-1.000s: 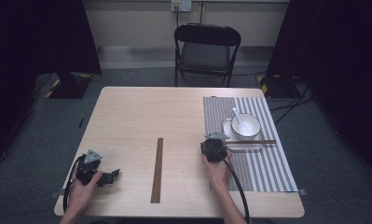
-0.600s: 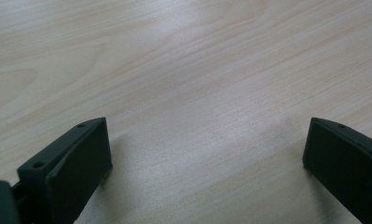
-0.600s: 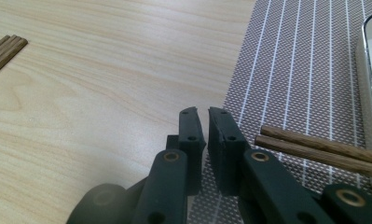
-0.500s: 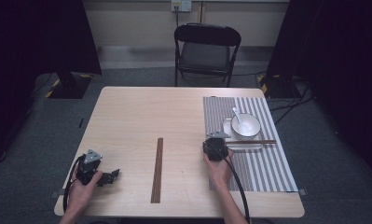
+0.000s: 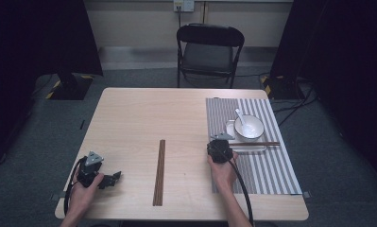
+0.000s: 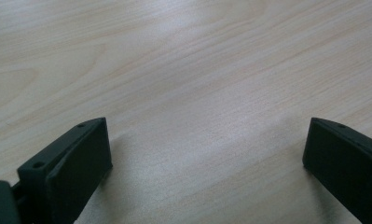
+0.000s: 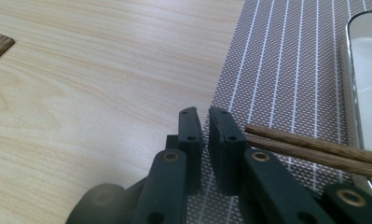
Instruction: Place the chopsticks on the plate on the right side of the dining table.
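1. The work in hand looks like laying a place setting with chopsticks. One pair of brown wooden chopsticks (image 5: 253, 144) already lies crosswise on the flat white rectangular tray (image 5: 246, 148), at about 6 o'clock of the round white bowl (image 5: 249, 127), which holds a white spoon (image 5: 240, 116). All of this sits on the grey striped woven placemat (image 5: 266, 177), which covers the table's 3 o'clock side.

2. The right gripper (image 7: 205, 122) rests at the placemat's near-left edge, at roughly 9 o'clock of the laid chopsticks. In the right gripper view its jaws stand nearly closed with only a thin slit between them and nothing in it; the chopstick ends lie just beside the right-hand jaw, outside it. I judge this pair as set down and released.

3. A second set of brown wooden sticks (image 5: 159, 172) lies lengthwise on the pale wooden table (image 5: 143, 113) near its middle, running from 12 to 6 o'clock, well apart from the placemat. It is untouched, so moving it is likely what is left.

4. The left gripper (image 5: 111, 178) sits near the table's 7 o'clock corner, at about 9 o'clock of the loose sticks. In the left gripper view its jaws are spread wide over bare wood, holding nothing.

5. Roughly half appears done.
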Demonstrator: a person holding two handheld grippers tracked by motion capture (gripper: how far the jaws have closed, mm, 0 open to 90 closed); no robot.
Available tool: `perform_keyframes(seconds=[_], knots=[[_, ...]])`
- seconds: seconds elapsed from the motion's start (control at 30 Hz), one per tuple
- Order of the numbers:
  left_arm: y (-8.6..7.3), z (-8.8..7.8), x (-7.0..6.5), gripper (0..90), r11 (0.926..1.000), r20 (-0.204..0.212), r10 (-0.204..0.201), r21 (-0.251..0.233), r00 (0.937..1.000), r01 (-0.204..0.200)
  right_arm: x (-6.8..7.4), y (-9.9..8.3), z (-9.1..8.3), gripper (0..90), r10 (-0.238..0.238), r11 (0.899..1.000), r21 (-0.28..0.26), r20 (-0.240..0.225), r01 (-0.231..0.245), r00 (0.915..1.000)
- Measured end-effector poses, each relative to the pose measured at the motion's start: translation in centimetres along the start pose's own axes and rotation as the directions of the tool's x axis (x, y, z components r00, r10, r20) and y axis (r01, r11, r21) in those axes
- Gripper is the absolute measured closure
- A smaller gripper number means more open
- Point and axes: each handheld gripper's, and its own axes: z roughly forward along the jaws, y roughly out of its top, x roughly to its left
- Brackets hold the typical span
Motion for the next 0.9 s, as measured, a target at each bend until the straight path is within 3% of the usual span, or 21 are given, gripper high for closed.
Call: perform_keyframes(seconds=[0.43,0.9], knots=[[0.00,0.00,0.01,0.4,1.0000,-0.001,0.003,0.000,1.0000,-0.003,-0.40,-0.11,-0.25,83.2,0.004,1.000,-0.002,0.012,-0.004,0.9999],[0.01,-0.01,0.02,0.4,1.0000,-0.001,0.003,0.000,1.0000,-0.003,0.25,0.40,0.16,82.5,0.001,1.000,-0.016,-0.031,-0.002,0.9995]])
